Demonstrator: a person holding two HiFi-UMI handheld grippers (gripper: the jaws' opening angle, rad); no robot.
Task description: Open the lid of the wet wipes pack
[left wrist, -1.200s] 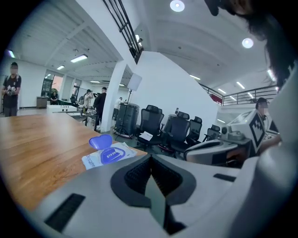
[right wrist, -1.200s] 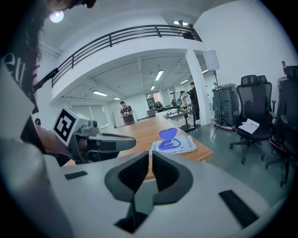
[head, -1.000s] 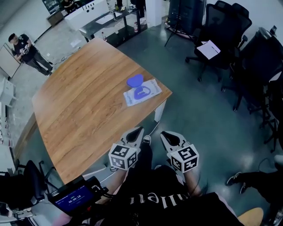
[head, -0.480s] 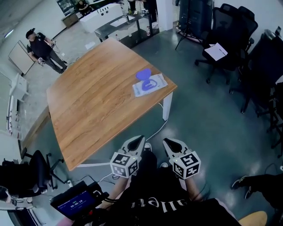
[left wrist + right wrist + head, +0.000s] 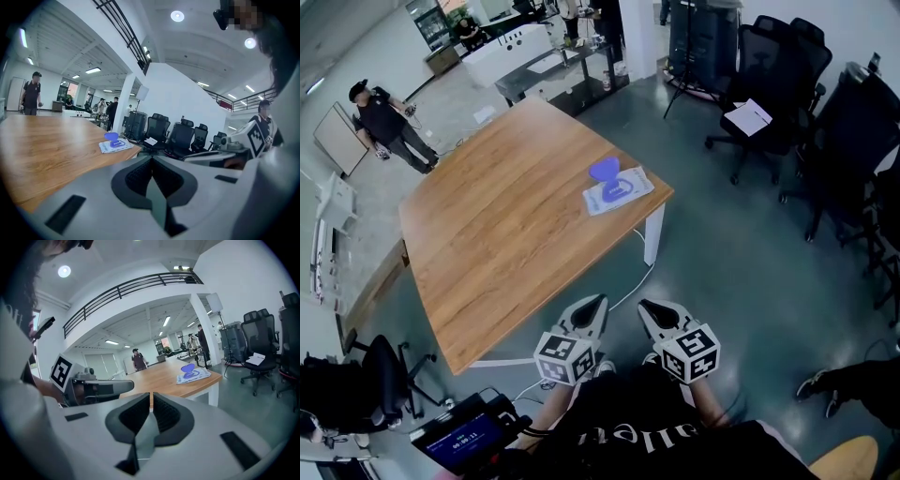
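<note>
The wet wipes pack (image 5: 621,192) lies flat near the right corner of the wooden table (image 5: 506,234), with its blue lid (image 5: 603,171) flipped open behind it. The left gripper view shows the pack (image 5: 116,146) far off with its lid (image 5: 111,136) raised, and so does the right gripper view: pack (image 5: 193,376), lid (image 5: 187,367). My left gripper (image 5: 594,303) and right gripper (image 5: 645,307) are held side by side close to my body, off the table's near edge and well short of the pack. Both are shut with nothing in them.
Black office chairs (image 5: 778,84) stand to the right, one carrying a sheet of paper (image 5: 747,118). A person (image 5: 386,127) stands beyond the table's far left corner. A device with a lit screen (image 5: 469,433) sits at my lower left. White table legs (image 5: 652,234) stand on grey floor.
The table and pack now sit a little farther from me than a second ago. Both grippers stay shut at my body, and the pack lies where it was with its lid open.
</note>
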